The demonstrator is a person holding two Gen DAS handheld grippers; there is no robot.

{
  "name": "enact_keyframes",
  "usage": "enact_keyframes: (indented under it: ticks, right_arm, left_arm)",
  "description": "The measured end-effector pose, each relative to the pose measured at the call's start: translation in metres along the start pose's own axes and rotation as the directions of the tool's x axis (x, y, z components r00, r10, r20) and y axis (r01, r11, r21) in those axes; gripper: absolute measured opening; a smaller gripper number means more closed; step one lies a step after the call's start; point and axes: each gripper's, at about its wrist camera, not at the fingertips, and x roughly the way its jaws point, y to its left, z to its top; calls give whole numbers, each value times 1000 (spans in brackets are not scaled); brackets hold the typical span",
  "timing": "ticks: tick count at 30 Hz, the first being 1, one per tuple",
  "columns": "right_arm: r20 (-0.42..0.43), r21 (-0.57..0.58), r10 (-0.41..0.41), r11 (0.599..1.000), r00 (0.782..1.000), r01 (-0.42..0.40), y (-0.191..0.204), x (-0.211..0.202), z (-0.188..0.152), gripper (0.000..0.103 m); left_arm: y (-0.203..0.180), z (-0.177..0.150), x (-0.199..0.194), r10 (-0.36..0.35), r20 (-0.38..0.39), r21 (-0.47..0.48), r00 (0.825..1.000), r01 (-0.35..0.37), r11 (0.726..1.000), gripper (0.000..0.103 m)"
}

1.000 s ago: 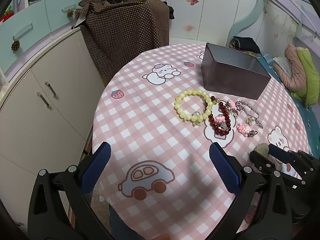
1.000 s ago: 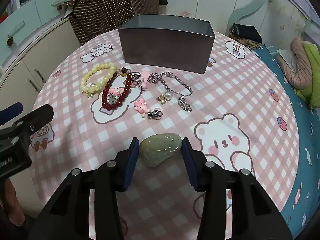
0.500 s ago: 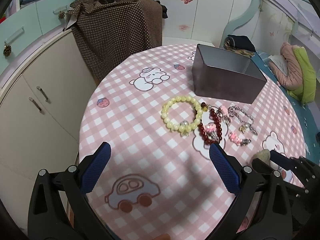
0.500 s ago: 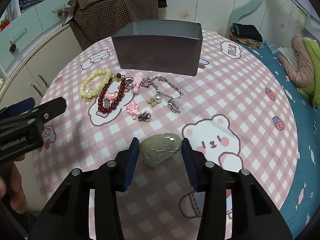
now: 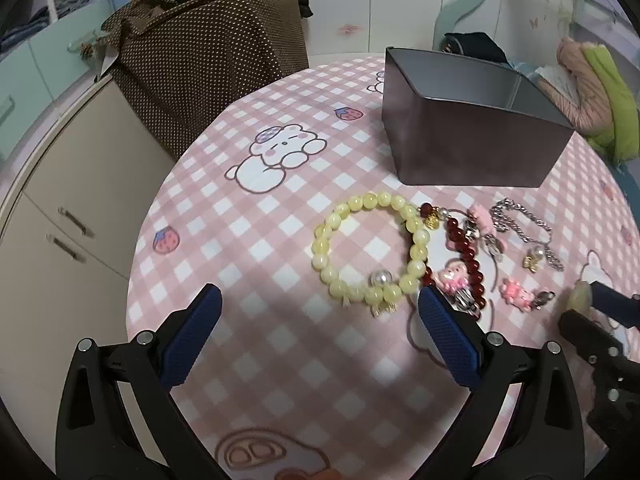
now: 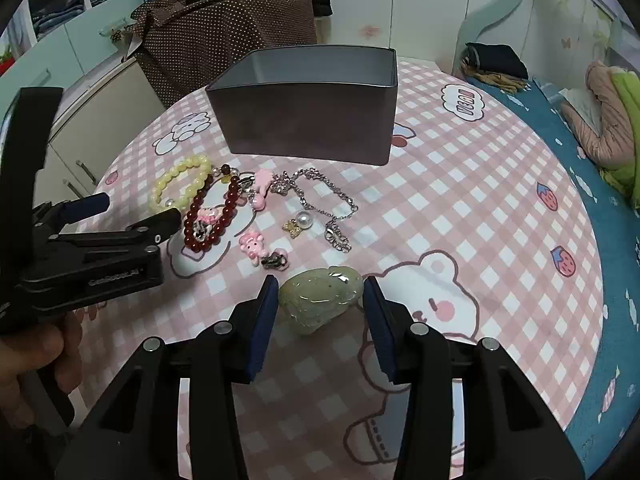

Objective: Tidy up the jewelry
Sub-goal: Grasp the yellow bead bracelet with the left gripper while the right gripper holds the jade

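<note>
Covering a round table, pink checked cloth (image 5: 256,248); grey box (image 6: 312,120) at its far side, cabinets (image 5: 72,216) left of box, bed (image 6: 600,208) right. Left gripper (image 5: 320,312) jaws apart, empty; right gripper (image 6: 320,300) clamped on jade pendant (image 6: 320,298).

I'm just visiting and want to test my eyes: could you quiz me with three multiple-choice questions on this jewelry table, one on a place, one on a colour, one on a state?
1. Where does the yellow bead bracelet lie?
A. in the grey box
B. on the tablecloth
C. on the cabinet

2. What colour is the stone between the right hand-held gripper's fingers?
A. pale green
B. red
C. blue

3. The left hand-held gripper is:
A. open, holding nothing
B. gripping the silver chain
C. inside the box

Answers: B, it rests on the checked tablecloth before the grey box; A, the stone is pale green; A, nothing sits between its fingers.
</note>
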Motion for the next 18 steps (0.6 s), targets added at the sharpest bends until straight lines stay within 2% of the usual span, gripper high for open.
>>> enact_keyframes:
  ticks: [5,7,8,9,11,16,18]
  right_arm:
    - [1,7,2,1000,1000,-2,-2,2,4,41]
    - [2,6,2,1000,1000,-2,-2,2,5,41]
    - [1,6,2,1000,1000,-2,-2,3,6,41]
    - [0,7,3,1000,1000,-3,-2,3,6,41]
    - [0,6,2,1000,1000,-2,-3,4,7,41]
    - [1,7,-1,1000,1000,1,-4,3,8,41]
    - [2,6,-3,1000,1000,3,-4,3,8,41]
  left_arm:
    - [-4,13,1,-47,21,52,999,45,998,97]
    - [-9,16,4,-51,15,87,999,50,995,89]
    - [-11,16,6,-66,4,95,998,65,993,77]
    - [-13,17,10,-83,-12,98,996,84,992,72]
    - [-14,18,12,-97,-14,87,995,98,991,70]
    - [-14,21,14,-139,-25,71,990,140,988,59]
    - [-14,18,11,-168,-21,65,986,169,984,51]
